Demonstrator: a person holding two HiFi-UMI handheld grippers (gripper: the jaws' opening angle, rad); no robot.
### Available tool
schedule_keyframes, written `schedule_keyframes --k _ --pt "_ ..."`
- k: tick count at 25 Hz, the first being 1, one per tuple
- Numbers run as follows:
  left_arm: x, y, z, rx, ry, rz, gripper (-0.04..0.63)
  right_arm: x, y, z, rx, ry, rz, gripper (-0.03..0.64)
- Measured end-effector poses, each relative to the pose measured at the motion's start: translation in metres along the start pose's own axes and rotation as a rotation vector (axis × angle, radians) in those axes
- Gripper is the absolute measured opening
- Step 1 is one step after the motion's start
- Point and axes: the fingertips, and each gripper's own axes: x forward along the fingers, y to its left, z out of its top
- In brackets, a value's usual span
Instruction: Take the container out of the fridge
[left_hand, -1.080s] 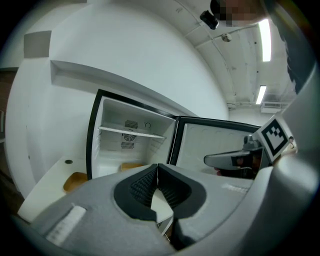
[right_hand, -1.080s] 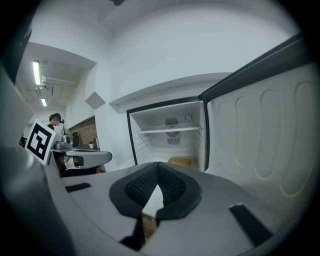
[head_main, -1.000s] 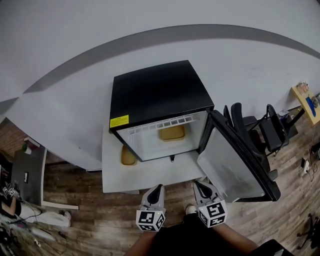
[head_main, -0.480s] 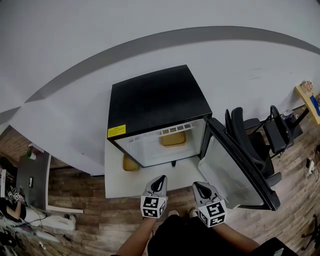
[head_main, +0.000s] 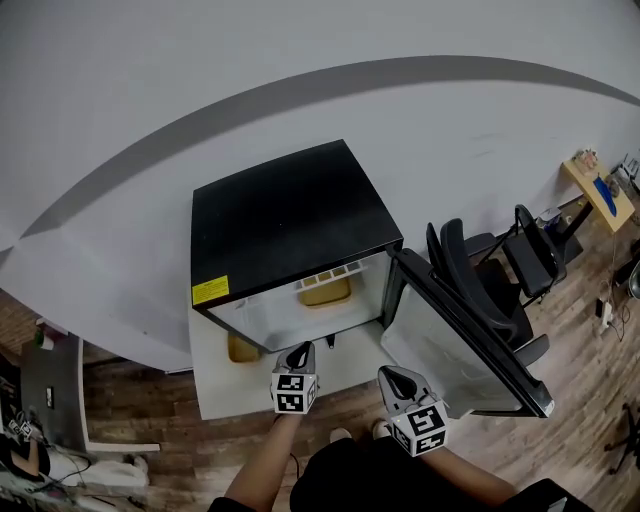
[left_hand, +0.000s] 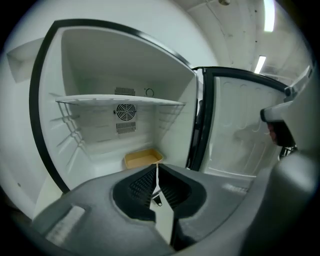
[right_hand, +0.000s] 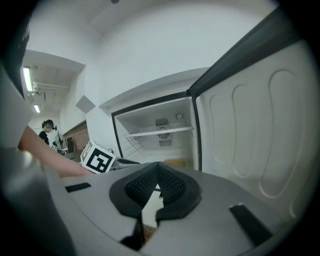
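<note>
1. Container (left_hand: 143, 159): tan, shallow and open-topped. Lies on the floor of the fridge (head_main: 290, 215), towards the back, straight ahead of the jaws of the left gripper (head_main: 300, 352) and well apart from them.
2. Jaws of the left gripper: pressed together with nothing between them. Held just in front of the fridge's open mouth, below the level of the wire shelf (left_hand: 120, 100), tips tilted a little downward towards the container.
3. Jaws of the right gripper (head_main: 392, 376): likewise closed and empty. Held to the right of the left pair and further back from the opening, close beside the open door (head_main: 455, 335).
4. Seen from the right jaws: only a thin tan strip of the container, just above the tips and deep inside the fridge. Marker cube (right_hand: 97, 158) of the left gripper off to their left. White moulded inner face of the door filling the space to their right.
5. Round fan grille (left_hand: 125, 111) on the fridge's back wall, above and beyond the left jaws, just under the shelf.
6. Second tan tub (head_main: 243, 348): outside the fridge, on the white table (head_main: 215, 390) that carries it, left of the left jaws and next to the fridge's left wall.
7. Black chairs (head_main: 470, 270): beyond the door, well to the right of both pairs of jaws.
</note>
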Motion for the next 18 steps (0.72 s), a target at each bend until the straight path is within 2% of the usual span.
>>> schedule_keyframes --k 3,6,12,16,18 --pt "0.012 0.019 -0.001 -0.074 0.049 0.031 0.017 0.006 0.000 -0.002 -0.005 0.012 -0.007 -0.005" --pt "0.025 0.031 0.000 -0.137 0.073 0.028 0.018 0.013 0.002 -0.001 -0.013 0.019 -0.009 -0.005" --pt "0.057 0.055 0.000 -0.125 0.068 0.053 0.018 0.023 0.005 0.000 0.003 0.034 -0.010 -0.005" --pt "0.081 0.053 -0.007 -0.130 0.107 0.007 0.018 0.030 0.001 -0.001 0.021 0.046 -0.024 -0.005" --pt "0.090 0.051 -0.012 -0.101 0.134 -0.015 0.018 0.034 0.001 -0.004 0.022 0.059 -0.025 -0.005"
